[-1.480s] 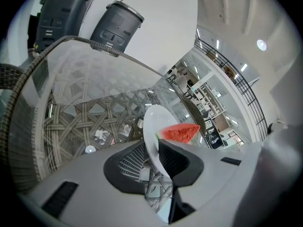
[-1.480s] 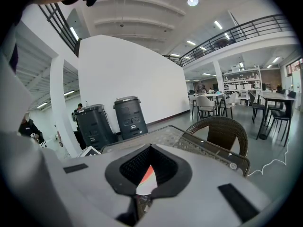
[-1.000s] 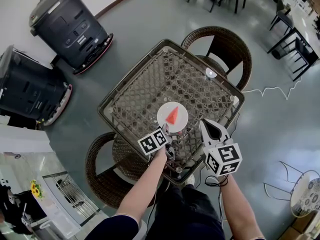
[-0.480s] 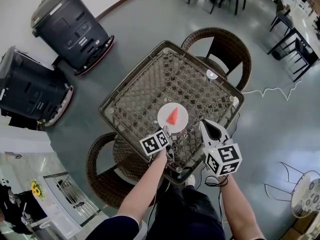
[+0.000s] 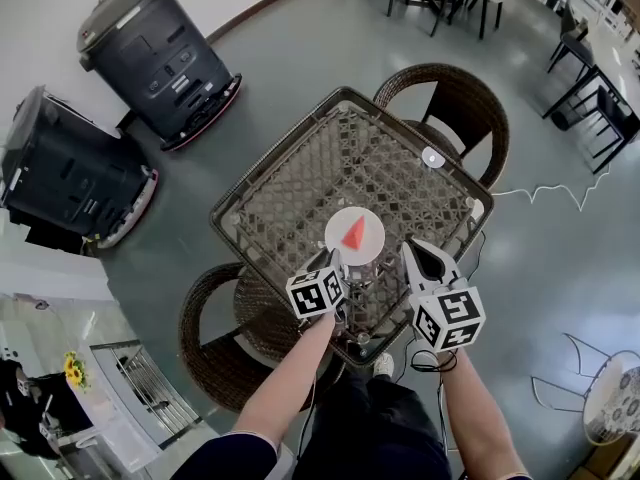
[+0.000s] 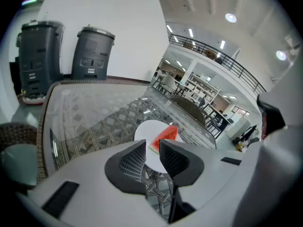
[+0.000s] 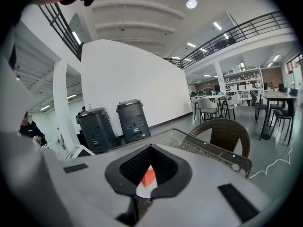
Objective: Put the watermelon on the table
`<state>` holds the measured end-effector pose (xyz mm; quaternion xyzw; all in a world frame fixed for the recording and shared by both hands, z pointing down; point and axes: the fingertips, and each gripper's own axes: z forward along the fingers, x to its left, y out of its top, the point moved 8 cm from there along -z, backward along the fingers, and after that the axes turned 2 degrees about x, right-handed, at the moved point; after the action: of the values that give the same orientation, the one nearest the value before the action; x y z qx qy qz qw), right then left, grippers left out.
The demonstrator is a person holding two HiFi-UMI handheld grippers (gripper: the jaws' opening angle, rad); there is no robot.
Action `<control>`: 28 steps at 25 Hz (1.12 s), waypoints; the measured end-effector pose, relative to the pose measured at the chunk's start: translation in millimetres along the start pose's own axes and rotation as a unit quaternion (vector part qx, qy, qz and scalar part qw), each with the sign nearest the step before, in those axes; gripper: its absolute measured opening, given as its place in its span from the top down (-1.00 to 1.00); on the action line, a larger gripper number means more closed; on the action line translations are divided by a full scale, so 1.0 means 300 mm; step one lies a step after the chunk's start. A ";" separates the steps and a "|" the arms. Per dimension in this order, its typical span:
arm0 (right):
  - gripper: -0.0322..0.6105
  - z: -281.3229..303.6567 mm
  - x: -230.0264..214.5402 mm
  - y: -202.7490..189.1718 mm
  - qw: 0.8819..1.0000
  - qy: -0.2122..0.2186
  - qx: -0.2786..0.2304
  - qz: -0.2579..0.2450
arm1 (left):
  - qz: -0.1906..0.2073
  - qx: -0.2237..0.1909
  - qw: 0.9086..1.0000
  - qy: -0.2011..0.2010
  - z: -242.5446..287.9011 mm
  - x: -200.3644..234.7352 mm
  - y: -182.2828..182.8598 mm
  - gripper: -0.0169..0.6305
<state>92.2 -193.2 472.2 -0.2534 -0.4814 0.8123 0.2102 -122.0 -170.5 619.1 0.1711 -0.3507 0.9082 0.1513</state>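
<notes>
Head view: the watermelon slice (image 5: 354, 233) lies on a white plate (image 5: 340, 224) toward the near side of the glass-topped wicker table (image 5: 300, 178), with the left gripper (image 5: 338, 263) just at the plate's near edge and the right gripper (image 5: 415, 253) a little to the right of it. In the left gripper view the jaws stand slightly apart with nothing between them, the slice showing beyond the gap. In the right gripper view the jaw tips meet, empty.
</notes>
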 end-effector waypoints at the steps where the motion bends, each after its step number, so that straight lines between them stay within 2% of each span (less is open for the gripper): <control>1: 0.89 -0.004 0.004 0.001 1.000 0.001 -0.001 0.000 | 0.019 -0.010 1.000 -0.007 -0.021 -0.014 0.010 0.68; 7: 0.89 -0.025 0.029 0.023 1.000 0.012 -0.013 0.003 | 0.106 -0.065 0.991 -0.051 -0.159 -0.104 0.055 0.68; 10: 0.89 -0.043 0.045 0.031 1.000 0.020 -0.022 0.005 | 0.148 -0.091 0.982 -0.073 -0.242 -0.151 0.077 0.71; 13: 0.89 -0.065 0.065 0.038 0.999 0.029 -0.030 0.009 | 0.186 -0.115 0.971 -0.091 -0.327 -0.198 0.096 0.89; 15: 0.89 -0.080 0.079 0.045 0.999 0.035 -0.036 0.010 | 0.205 -0.128 0.965 -0.104 -0.379 -0.228 0.108 0.93; 22: 0.89 -0.132 0.142 0.063 0.997 0.059 -0.055 -0.002 | 0.233 -0.172 0.947 -0.138 -0.537 -0.302 0.162 0.93; 28: 0.89 -0.197 0.220 0.089 0.994 0.075 -0.077 -0.009 | 0.243 -0.190 0.938 -0.157 -0.645 -0.339 0.167 0.93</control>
<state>74.3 -126.5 410.5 -0.3247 -0.5277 0.7497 0.2327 -90.4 -88.5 412.8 0.1889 -0.5667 0.7956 -0.1011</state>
